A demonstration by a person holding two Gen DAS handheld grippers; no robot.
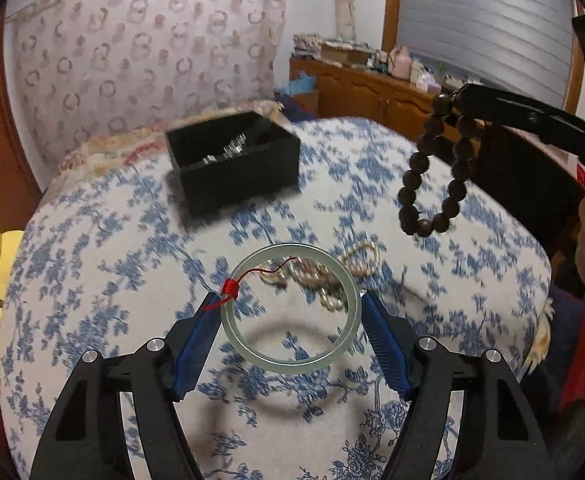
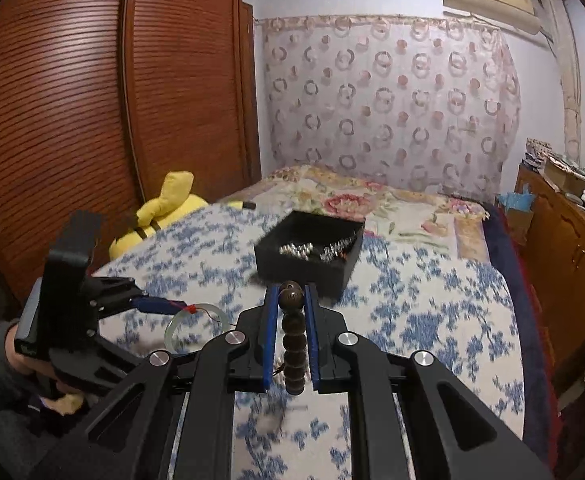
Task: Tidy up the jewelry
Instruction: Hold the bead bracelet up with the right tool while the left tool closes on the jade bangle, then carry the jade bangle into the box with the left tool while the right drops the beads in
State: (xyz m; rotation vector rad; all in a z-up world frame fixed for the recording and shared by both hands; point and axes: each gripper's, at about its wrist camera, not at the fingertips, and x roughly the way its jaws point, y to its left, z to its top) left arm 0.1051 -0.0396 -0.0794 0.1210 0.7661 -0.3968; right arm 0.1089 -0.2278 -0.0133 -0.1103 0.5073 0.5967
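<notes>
Two grippers are at work above a bed (image 1: 92,320) covered in a blue-and-white floral spread. The left gripper (image 1: 290,300) has its jaws clamped on a pale green bangle (image 1: 292,362), each blue pad pressing one side of the ring; a red cord (image 1: 231,289) is knotted on the bangle beside the left pad. The bangle hangs clear of the spread, with its shadow lying below it. The right gripper (image 2: 291,300) has its jaws nearly together, pinching a dark wooden bead bracelet (image 2: 292,332); in the left wrist view the loop of beads dangles freely from the tips, off the bed.

Just beyond the bangle, a small heap of pearl strands (image 1: 332,276) and other pale jewelry lies on the spread, blurred. Farther back sits an open black box (image 1: 232,164) with shiny metallic pieces inside, too small to identify. A yellow plush toy (image 2: 164,208) rests at the bed's edge near a wooden slatted wardrobe (image 2: 92,100). A patterned curtain (image 2: 384,100) hangs behind the bed, and a wooden cabinet (image 1: 372,88) with clutter stands to the side. A sleeve and hand (image 2: 8,360) grip the left gripper's handle.
</notes>
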